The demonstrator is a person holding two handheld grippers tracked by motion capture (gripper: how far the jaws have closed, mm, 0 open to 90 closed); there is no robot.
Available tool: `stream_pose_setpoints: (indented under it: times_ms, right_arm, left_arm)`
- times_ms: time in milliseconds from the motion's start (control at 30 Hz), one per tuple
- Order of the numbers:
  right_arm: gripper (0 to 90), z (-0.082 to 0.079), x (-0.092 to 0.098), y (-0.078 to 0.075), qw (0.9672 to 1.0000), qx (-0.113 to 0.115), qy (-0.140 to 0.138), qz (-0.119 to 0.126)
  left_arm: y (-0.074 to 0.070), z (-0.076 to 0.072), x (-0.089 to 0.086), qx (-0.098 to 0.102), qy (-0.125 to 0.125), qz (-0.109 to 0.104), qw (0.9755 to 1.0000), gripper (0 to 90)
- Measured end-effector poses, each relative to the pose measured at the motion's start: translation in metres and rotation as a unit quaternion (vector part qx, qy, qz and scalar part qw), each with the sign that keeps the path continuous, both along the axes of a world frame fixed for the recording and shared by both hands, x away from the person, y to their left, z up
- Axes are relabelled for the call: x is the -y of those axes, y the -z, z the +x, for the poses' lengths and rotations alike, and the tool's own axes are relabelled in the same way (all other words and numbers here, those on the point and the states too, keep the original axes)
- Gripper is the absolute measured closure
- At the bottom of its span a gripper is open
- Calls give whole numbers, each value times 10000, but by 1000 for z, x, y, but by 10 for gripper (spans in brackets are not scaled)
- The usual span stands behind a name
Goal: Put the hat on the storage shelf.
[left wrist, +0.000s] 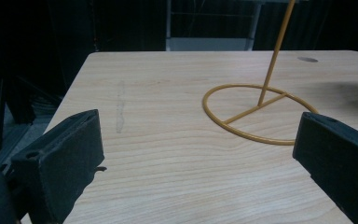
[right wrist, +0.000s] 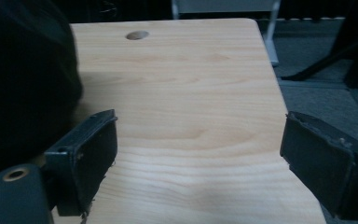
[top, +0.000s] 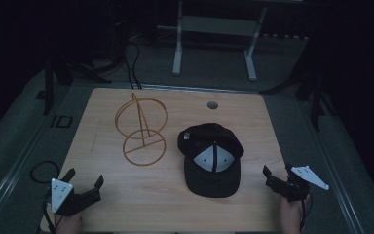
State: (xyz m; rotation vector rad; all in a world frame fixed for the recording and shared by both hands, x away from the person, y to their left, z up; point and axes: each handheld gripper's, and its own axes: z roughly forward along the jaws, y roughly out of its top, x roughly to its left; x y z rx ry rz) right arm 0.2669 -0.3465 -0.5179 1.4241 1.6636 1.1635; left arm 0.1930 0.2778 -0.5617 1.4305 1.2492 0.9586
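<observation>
High view: cap (top: 211,161) mid-table (edges bare)

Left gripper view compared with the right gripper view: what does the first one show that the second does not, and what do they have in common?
The left gripper view alone shows the yellow wire stand, its ring base flat on the wood and its rod rising out of frame, seen between the left gripper's wide-open jaws. The right gripper view alone shows the black cap as a big dark mass at its left, just beyond the right gripper, which is also open with nothing between its jaws. Both share the wooden table and its round hole.
</observation>
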Motion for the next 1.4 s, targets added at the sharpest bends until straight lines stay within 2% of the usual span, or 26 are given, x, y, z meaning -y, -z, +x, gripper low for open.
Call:
stream_pose_setpoints:
  times_ms: [100,167,267,300,333,367,400,467,500,567,633,667,733,867,933,1000,1100,1200,1300,1400]
  right_arm:
    - [104,2,-3,-8,9999,-58,-115,-43]
    - [104,3,-4,-15,9999,-5,-152,-43]
    - [104,4,-6,-22,9998,-41,-144,-100]
    - [104,5,-8,-31,9997,-67,-214,-119]
    - [104,5,-8,-31,9997,-67,-214,-119]
    - [104,5,-11,-36,9995,-78,-174,-242]
    - [104,6,-14,-45,9990,-59,-351,-285]
    - [104,6,-16,-50,9988,-15,-419,-249]
    - [104,8,-21,-60,9979,-17,-556,-335]
    - [104,11,-28,-69,9969,13,-700,-347]
    - [105,14,-34,-77,9960,58,-825,-326]
    - [105,14,-34,-77,9960,58,-825,-326]
    - [124,18,-43,-85,9942,83,-1004,-363]
    - [151,25,-60,-95,9898,49,-1349,-460]
    - [194,30,-69,-97,9873,8,-1491,-551]
    - [208,33,-77,-97,9862,19,-1508,-681]
    - [229,41,-88,-94,9841,-35,-1578,-812]
    - [301,50,-97,-88,9815,-161,-1696,-869]
    - [318,56,-102,-82,9801,-234,-1739,-924]
    - [351,69,-111,-70,9772,-369,-1749,-1149]
  left_arm:
    - [0,0,1,-17,23,-7,10000,21]
    - [0,0,1,-35,45,-12,10000,21]
    - [0,0,1,-34,73,-22,10000,21]
    - [0,0,2,-29,91,-53,9999,21]
    - [0,0,2,-36,91,-66,9999,21]
    - [0,0,2,-42,111,-101,9999,21]
    - [0,0,3,-45,169,-165,9997,21]
    - [-1,0,4,-42,184,-164,9997,21]
    - [-1,0,6,-72,268,-180,9995,21]
    - [-1,1,7,-118,305,-132,9994,20]
    - [-1,1,12,-235,456,9,9987,20]
    - [-1,1,12,-235,456,9,9987,20]
    - [-1,1,15,-266,499,30,9984,21]
    - [-2,0,18,-293,595,-116,9977,20]
    - [-1,0,19,-269,641,-115,9975,21]
    - [-1,0,19,-249,658,-39,9975,20]
    - [-1,0,20,-200,719,-35,9972,20]
    - [-1,-1,20,-140,779,-54,9969,20]
    - [-1,0,20,-141,789,-50,9968,20]
    - [-1,0,19,-196,760,-17,9969,21]
